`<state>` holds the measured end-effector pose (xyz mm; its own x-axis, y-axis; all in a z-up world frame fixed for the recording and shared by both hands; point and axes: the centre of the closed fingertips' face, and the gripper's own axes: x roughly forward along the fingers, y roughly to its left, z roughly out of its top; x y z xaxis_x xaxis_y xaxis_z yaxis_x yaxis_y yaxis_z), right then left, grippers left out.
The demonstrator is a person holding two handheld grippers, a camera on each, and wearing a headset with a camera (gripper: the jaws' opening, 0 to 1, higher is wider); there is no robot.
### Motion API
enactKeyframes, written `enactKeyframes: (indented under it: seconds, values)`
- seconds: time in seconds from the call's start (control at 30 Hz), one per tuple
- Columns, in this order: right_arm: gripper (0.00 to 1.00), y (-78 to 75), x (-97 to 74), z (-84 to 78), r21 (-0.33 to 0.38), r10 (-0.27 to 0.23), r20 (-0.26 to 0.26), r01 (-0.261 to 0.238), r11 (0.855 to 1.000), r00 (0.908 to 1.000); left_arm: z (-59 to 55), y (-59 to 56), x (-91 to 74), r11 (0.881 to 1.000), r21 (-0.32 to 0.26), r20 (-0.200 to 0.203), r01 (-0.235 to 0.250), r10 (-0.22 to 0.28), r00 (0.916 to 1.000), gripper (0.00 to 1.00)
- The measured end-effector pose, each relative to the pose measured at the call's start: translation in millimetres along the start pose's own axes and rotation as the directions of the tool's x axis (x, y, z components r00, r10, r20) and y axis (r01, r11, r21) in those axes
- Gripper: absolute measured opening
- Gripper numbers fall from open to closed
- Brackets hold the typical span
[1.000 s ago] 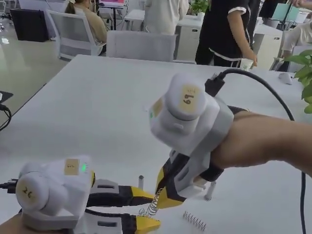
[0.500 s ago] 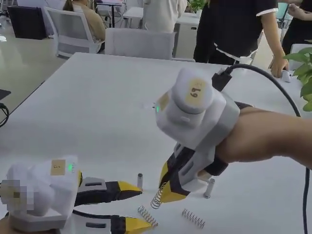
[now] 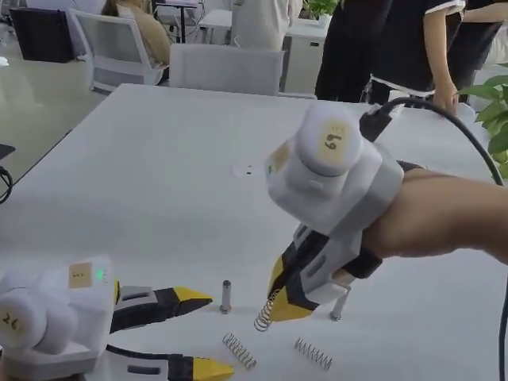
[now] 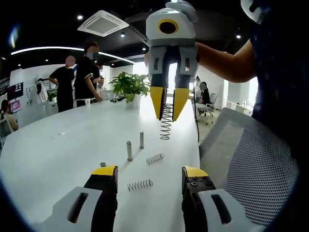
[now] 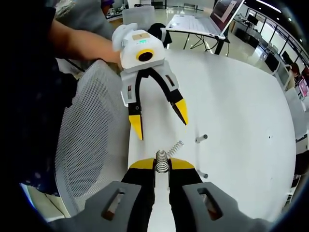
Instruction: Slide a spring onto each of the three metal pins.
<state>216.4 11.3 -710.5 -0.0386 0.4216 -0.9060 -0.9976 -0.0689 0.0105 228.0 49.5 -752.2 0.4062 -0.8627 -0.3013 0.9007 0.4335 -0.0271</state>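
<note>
My right gripper hangs tip-down over the white table, shut on the upper end of a spring that dangles from it. In the right gripper view the spring sits between the shut jaws. A short metal pin stands just left of it, and a second pin is partly hidden behind the gripper. Two loose springs lie near the front edge. My left gripper is open and holds nothing, low at the left. The left gripper view takes in three pins.
The table's front edge is close under both grippers. Grey mesh chairs stand at the far edge, with people standing behind them. A potted plant is at the far right. A black cable trails from the right gripper.
My left gripper has drawn back to the left, away from the held spring. The right gripper, still shut on the spring, has shifted slightly right. The head camera has also moved.
</note>
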Motion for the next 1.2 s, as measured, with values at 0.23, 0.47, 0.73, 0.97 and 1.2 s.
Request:
enactKeyframes:
  seconds: [0.23, 0.47, 0.73, 0.97, 1.2]
  values:
    - [0.07, -3.5, -3.5, -6.8, 0.018, -0.010, -0.004, 0.010, 1.000, 0.9999, -7.1, 5.2, -0.9, 1.000, 0.000, -0.010, -0.023, 0.023, 0.9997, 0.54]
    - [0.07, -7.3, -7.3, -15.9, 0.032, -0.022, -0.018, 0.023, 0.999, 0.9996, -12.2, 7.7, 0.0, 0.999, -0.002, -0.021, -0.037, 0.037, 0.9991, 0.58]
    - [0.07, -16.7, -17.0, -27.3, 0.059, -0.049, -0.020, 0.050, 0.997, 0.9986, -17.7, 9.9, 0.0, 0.999, 0.006, -0.031, -0.054, 0.054, 0.9981, 0.62]
    - [0.07, -27.0, -27.5, -39.6, 0.081, -0.078, -0.036, 0.081, 0.993, 0.9963, -19.1, 11.4, -0.2, 0.998, 0.004, -0.032, -0.064, 0.064, 0.9974, 0.64]
    - [0.07, -32.3, -33.2, -51.4, 0.101, -0.093, -0.054, 0.098, 0.990, 0.9942, -20.4, 11.2, 0.0, 0.998, 0.004, -0.034, -0.069, 0.069, 0.9970, 0.65]
